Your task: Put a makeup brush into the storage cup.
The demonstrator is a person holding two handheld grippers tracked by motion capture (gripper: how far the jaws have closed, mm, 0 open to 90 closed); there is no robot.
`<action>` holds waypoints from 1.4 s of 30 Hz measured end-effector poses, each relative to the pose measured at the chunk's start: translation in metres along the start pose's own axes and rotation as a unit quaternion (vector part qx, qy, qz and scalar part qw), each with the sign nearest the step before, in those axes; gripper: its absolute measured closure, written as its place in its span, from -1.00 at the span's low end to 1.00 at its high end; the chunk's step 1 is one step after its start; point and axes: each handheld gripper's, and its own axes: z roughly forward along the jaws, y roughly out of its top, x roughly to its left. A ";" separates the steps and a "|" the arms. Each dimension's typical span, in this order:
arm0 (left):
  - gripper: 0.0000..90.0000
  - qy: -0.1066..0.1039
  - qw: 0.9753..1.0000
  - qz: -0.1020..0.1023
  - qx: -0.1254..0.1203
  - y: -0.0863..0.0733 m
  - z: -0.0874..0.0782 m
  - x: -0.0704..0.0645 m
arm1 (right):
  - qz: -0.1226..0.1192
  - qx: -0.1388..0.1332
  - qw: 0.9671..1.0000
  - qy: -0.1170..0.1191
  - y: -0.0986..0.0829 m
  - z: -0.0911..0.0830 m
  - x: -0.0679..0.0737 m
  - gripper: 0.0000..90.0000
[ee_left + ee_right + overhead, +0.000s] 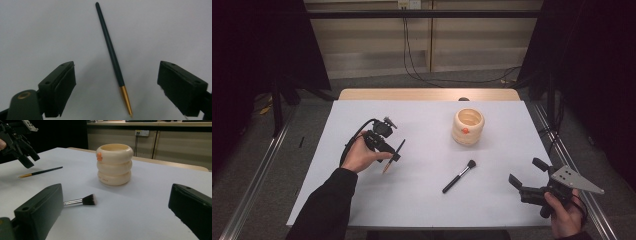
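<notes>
surface: white table (pixel 422 200), wooden strip along its far edge, dark curtains either side, grey floor with cables behind
left gripper (pixel 396 155): held over the left half of the table, pointing down; jaws wide apart, holding nothing
thin brush (pixel 113 60): dark handle, gold ferrule, lying flat on the table; in the left gripper view it sits between the two jaws, touching neither, gold end toward the camera
thin brush, high view (pixel 393 156): partly under the left gripper, lying on a slant, gold end toward the person
right gripper (pixel 527 175): near the table's front right corner, jaws spread apart, empty; grey three-cornered plate on top
makeup brush (pixel 459 176): black handle, silver ferrule, dark bristles; lies flat mid-table between the two grippers, touching neither, bristles toward the far side
holder (pixel 467 126): cream, three stacked rings, open top, small orange mark on the side; upright on the far right part of the table, well apart from both brushes
right gripper view: makeup brush bristles just past its left jaw, holder straight ahead
</notes>
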 end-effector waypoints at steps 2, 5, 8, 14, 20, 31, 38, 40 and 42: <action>-0.53 0.000 1.000 -0.005 0.000 0.000 0.000 0.000 | 0.001 0.000 1.000 -0.001 0.000 0.000 0.000 -1.00; -0.39 0.001 1.000 0.001 0.012 -0.001 0.003 -0.001 | 0.001 0.000 1.000 -0.001 0.000 0.000 0.000 -1.00; -0.25 0.009 1.000 -0.016 0.013 -0.003 0.007 -0.004 | 0.000 0.001 1.000 0.000 0.000 0.000 0.000 -1.00; 0.19 -0.002 0.999 -0.037 0.032 -0.010 0.010 -0.001 | 0.000 0.002 1.000 0.001 0.000 0.000 0.000 -1.00; 0.44 -0.009 0.998 -0.037 0.043 -0.011 0.013 -0.002 | -0.001 0.003 1.000 0.002 0.000 0.001 0.000 -1.00; 0.69 0.007 0.998 -0.033 0.060 -0.006 0.021 -0.008 | -0.001 0.005 1.000 0.001 0.000 0.001 0.001 -1.00; 0.75 0.022 0.996 -0.031 0.076 -0.003 0.023 -0.010 | -0.002 0.006 1.000 0.002 -0.001 0.001 0.001 -1.00; 0.82 0.017 0.997 -0.031 0.075 -0.003 0.023 -0.008 | -0.002 0.008 1.000 0.004 0.000 0.001 0.001 -1.00; 0.85 0.013 0.996 -0.039 0.073 -0.003 0.023 -0.005 | 0.000 0.008 1.000 0.003 0.000 0.001 0.001 -1.00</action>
